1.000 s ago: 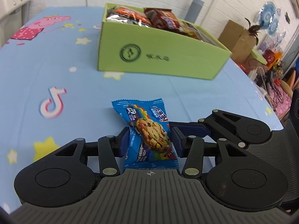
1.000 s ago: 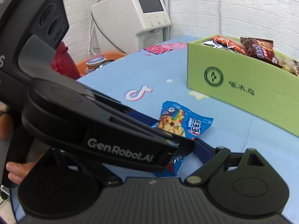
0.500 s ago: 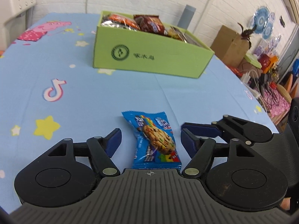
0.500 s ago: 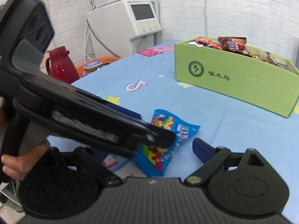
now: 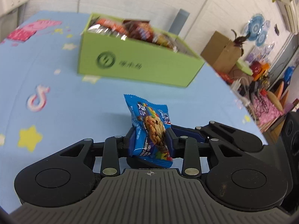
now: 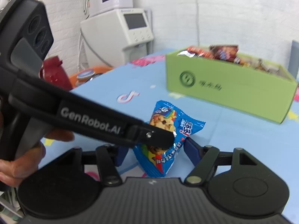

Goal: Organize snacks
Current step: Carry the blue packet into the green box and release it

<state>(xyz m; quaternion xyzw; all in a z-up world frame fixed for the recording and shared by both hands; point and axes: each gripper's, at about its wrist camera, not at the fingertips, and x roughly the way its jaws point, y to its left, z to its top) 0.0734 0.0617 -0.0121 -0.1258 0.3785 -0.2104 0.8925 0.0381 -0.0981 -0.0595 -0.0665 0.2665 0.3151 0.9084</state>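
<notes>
The left hand-held gripper point(image 5: 150, 137), just closed, pinches the blue cookie packet point(image 5: 149, 128) between the right hand-held gripper point(image 6: 155, 149)'s narrowing, untouching jaws, green snack box point(image 5: 130, 65) beyond on the bench point(image 5: 65, 97).

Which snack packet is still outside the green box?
The blue cookie packet, pinched in the left tool above the blue tablecloth. The orange, brown and silver packets all sit inside the green box.

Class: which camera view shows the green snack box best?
The right wrist view: the green box shows its whole front, logo and snacks inside, nothing covering it. The left wrist view shows it too, but blurrier and more distorted.
</notes>
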